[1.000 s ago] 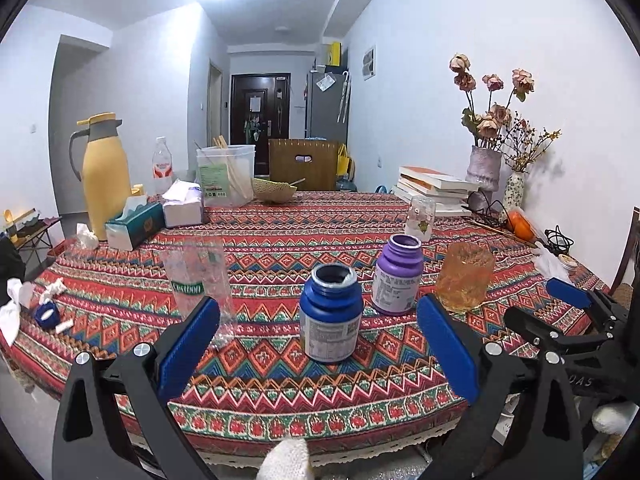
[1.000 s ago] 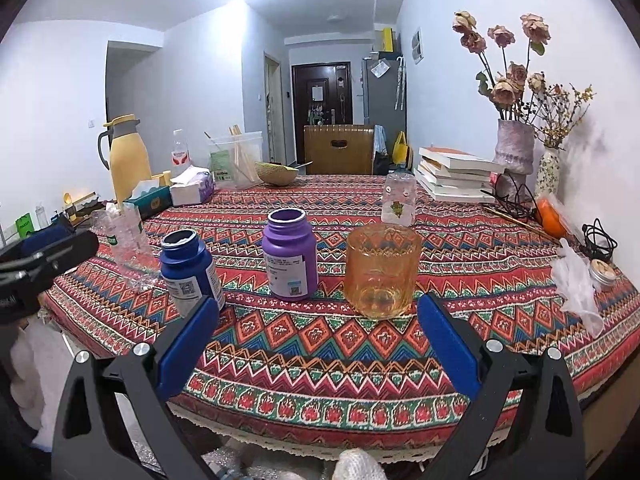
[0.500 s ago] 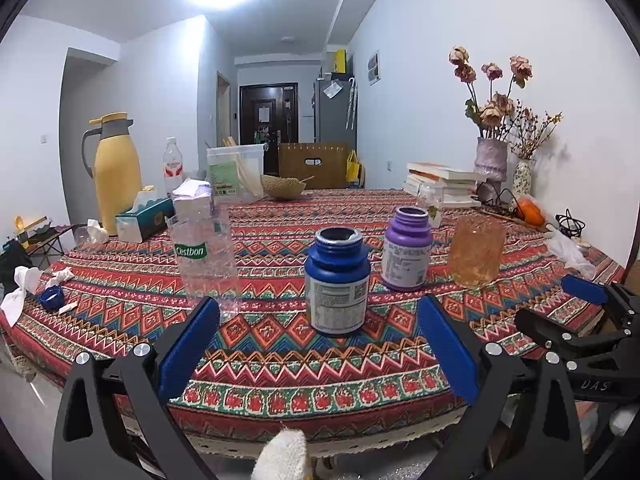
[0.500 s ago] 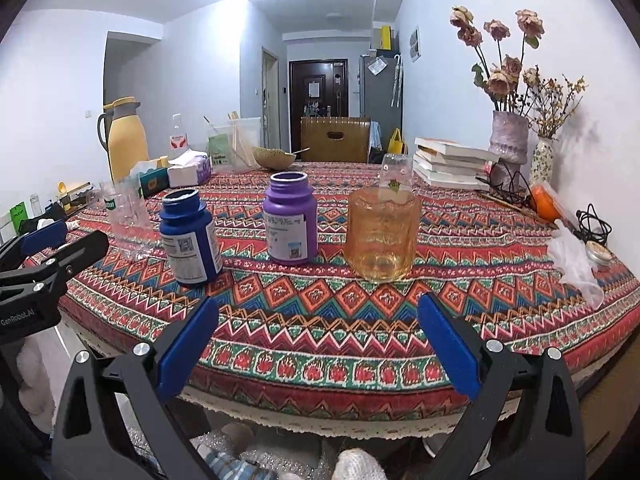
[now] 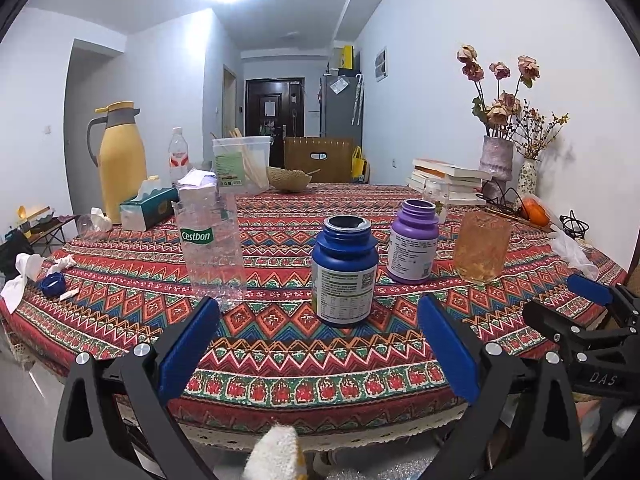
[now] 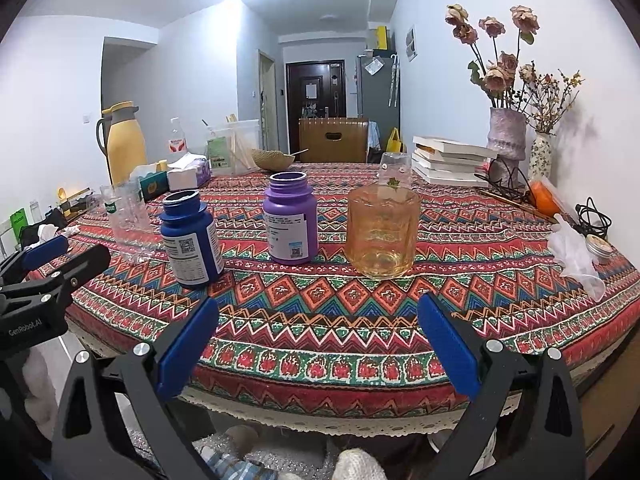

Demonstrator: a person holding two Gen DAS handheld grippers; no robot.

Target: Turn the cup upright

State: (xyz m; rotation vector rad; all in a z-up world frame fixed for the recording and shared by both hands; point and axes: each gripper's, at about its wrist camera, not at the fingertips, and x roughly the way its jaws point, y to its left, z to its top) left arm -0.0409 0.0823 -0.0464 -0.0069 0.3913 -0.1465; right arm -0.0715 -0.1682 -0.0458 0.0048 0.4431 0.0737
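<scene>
A round table (image 6: 400,320) under a bright zigzag-patterned cloth fills the room's foreground, white walls and a dark door behind it. Near the front edge stand, left to right, a cut clear plastic bottle (image 5: 210,248) marked Cestbon, a blue jar (image 5: 344,272) with no lid, a purple jar (image 5: 414,242) likewise uncapped, and the amber glass cup (image 6: 382,232), which rests on the cloth just right of the purple jar; whether its mouth faces up or down cannot be told for certain. Directly behind the cup stands a small clear glass (image 6: 394,170), partly hidden by it. Farther back are a yellow thermos (image 5: 120,160), a tissue box (image 5: 148,208), a stack of books (image 6: 452,160) and a vase of dried roses (image 6: 506,136). A crumpled white glove (image 6: 576,256) lies at the right edge.

The left gripper (image 5: 318,340) hovers before the blue jar, fingers spread wide, holding nothing. The right gripper (image 6: 318,342) faces the gap between purple jar and cup, fingers equally apart and empty.
</scene>
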